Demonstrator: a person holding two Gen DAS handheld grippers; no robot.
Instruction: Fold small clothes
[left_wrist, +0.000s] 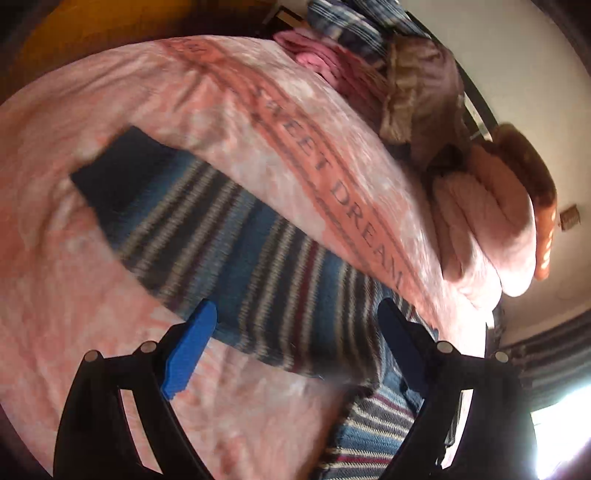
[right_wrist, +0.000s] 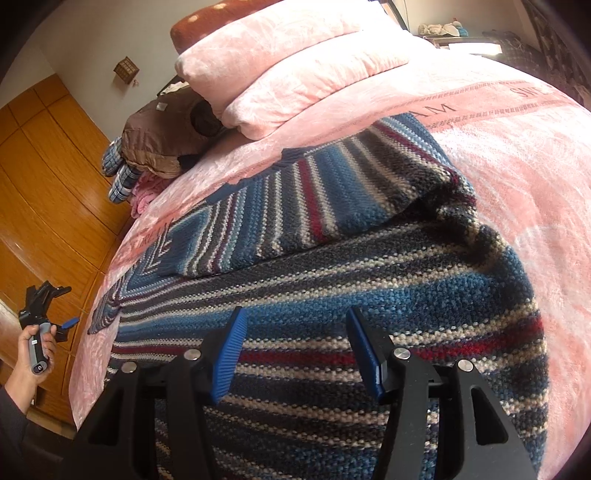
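Striped knit sweater (right_wrist: 332, 258), partly folded, on pink bedspread (right_wrist: 517, 166).

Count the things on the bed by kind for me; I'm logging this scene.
Striped knitted garment: 1
Pink pillows: 2
Brown padded jacket: 1
Pink folded cloth: 1
Checked blue cloth: 1
Total: 6, all lying on the pink bedspread.
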